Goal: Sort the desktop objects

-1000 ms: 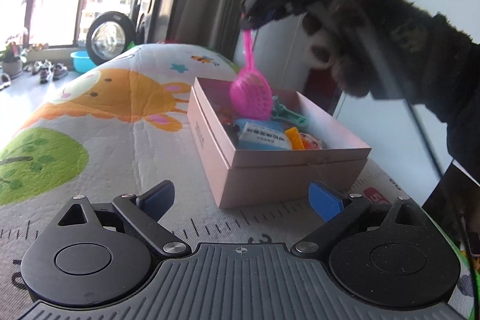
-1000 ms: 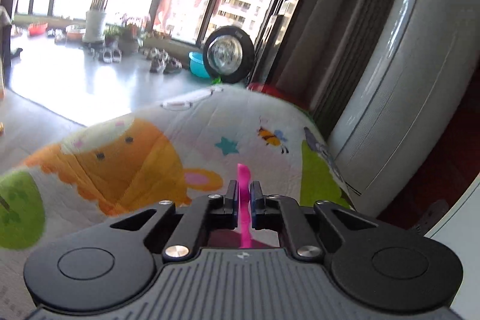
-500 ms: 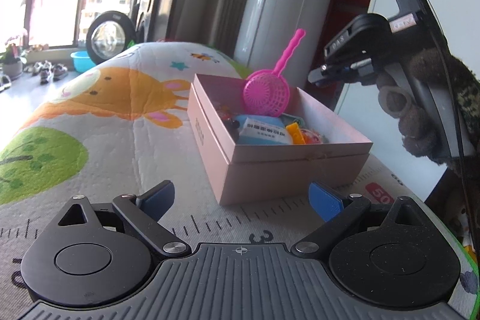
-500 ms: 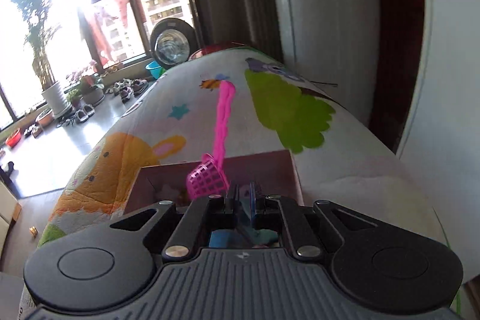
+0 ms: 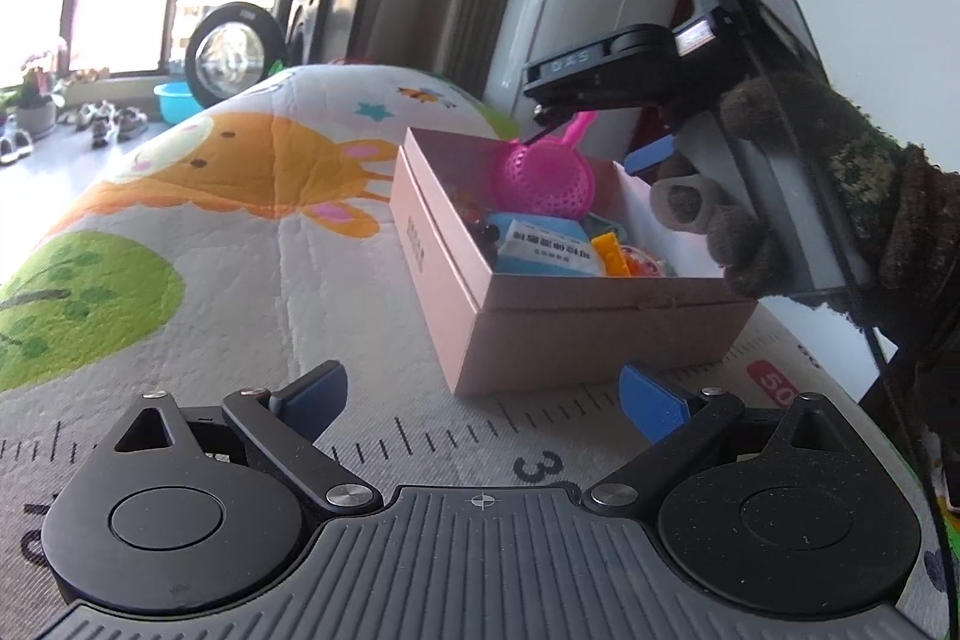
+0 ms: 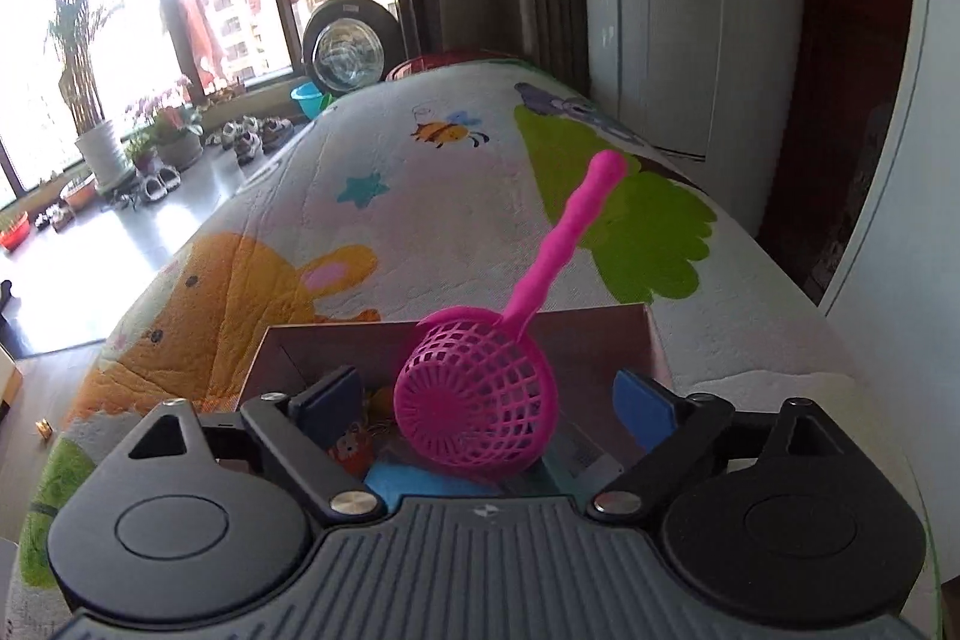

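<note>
Right gripper [image 6: 486, 400] opening; pink strainer [image 6: 480, 400] free in box [image 6: 600, 334].

The left gripper [image 5: 483, 397] has a ribbed grey body, two round black discs, black arms with shiny silver screws, and blue pads. The right gripper [image 6: 486, 403] looks the same. A fuzzy dark brown glove [image 5: 792, 184] covers the hand, with a thin black cable [image 5: 900, 400] beside it.

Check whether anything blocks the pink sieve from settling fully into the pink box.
The sieve lies in the box, its bowl resting on a blue packet and small toys, so those keep it off the bottom. Its handle sticks out over the far wall. The right gripper has jaws opening, not pressing it.
</note>
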Demonstrator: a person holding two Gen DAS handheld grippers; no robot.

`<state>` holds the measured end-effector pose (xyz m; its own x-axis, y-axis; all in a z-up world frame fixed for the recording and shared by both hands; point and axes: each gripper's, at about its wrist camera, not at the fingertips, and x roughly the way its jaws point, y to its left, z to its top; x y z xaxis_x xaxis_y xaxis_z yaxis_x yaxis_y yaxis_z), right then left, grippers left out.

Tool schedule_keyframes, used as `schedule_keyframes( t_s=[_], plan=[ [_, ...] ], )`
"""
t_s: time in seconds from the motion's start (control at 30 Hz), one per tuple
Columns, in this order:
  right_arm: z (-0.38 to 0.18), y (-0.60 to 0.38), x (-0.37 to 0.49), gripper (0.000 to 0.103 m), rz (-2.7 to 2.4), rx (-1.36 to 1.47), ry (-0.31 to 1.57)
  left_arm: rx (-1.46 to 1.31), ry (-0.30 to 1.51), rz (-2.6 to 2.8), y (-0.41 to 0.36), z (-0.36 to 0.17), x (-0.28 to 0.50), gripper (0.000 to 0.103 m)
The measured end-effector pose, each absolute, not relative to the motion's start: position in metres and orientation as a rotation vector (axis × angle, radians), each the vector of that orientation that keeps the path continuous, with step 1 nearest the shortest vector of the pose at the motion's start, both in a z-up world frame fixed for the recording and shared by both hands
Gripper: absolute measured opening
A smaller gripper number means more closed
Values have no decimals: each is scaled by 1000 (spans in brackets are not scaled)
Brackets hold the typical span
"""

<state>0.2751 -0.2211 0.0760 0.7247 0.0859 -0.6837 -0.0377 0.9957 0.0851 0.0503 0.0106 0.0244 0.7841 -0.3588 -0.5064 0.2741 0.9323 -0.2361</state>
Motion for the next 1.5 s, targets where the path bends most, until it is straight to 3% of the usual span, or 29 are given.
schedule_keyframes(
  t_s=[0.1, 0.17, 0.2, 0.43, 0.6, 0.7, 0.8, 0.9, 1.07, 1.2, 1.5],
  plan=[
    [60, -199, 288, 91, 16, -34, 798, -159, 578, -338, 12, 25, 51, 100],
    [51, -190, 298, 82, -10, -83, 837, -163, 581, -335, 13, 25, 51, 101],
    [49, -189, 300, 72, -6, -92, 852, -164, 584, -333, 14, 25, 51, 101],
    [85, -202, 274, 72, 55, -41, 819, -145, 622, -318, 11, 21, 52, 101],
    [117, -219, 251, 73, 221, 170, 968, -136, 642, -329, 8, 18, 52, 102],
    [109, -224, 248, 84, 241, 254, 1094, -122, 651, -335, 5, 16, 51, 102],
    [104, -233, 242, 85, 208, 271, 1093, -111, 655, -343, 4, 14, 50, 102],
    [106, -245, 222, 87, 180, 256, 1013, -96, 661, -348, 2, 13, 50, 102],
    [114, -260, 150, 102, 166, 109, 752, -71, 664, -353, -3, 10, 50, 102],
    [94, -264, 93, 103, 185, -20, 678, -62, 673, -350, -6, 9, 51, 103],
    [20, -265, 58, 103, 215, -7, 774, 7, 719, -138, -12, 7, 32, 103]
  ],
)
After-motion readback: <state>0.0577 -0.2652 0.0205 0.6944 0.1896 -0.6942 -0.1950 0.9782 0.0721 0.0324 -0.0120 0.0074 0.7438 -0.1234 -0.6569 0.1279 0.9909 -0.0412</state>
